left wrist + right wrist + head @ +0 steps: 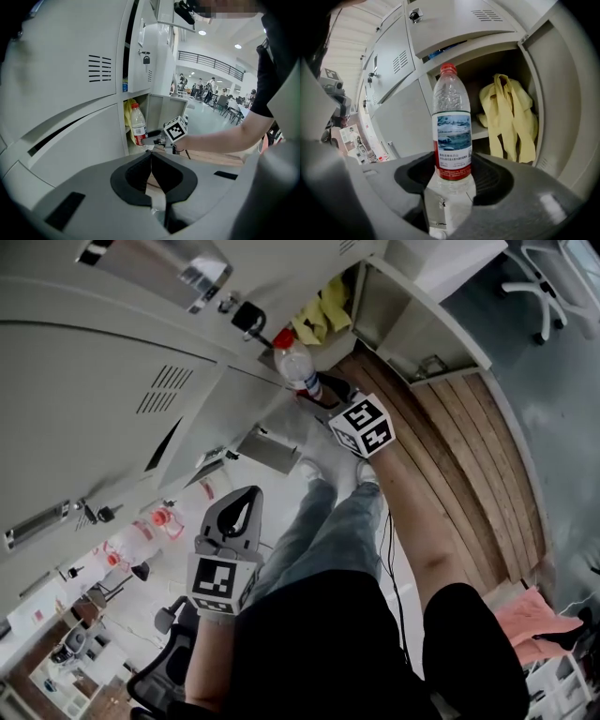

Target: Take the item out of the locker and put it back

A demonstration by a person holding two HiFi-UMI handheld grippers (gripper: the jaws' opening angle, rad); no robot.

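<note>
A yellow garment (508, 117) hangs crumpled — a black padlock (248, 317) nearby, wooden planks (459, 456) below.

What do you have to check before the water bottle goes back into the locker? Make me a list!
1. Right gripper shut on the clear plastic water bottle with a red cap: ok.
2. Bottle upright: ok.
3. Grey metal locker compartment open: ok.
4. Yellow cloth clear of the way: ok, it hangs at the compartment's right side.
5. Left gripper away from the bottle: ok, shut and empty.
6. Cap tight: cannot tell.
</note>
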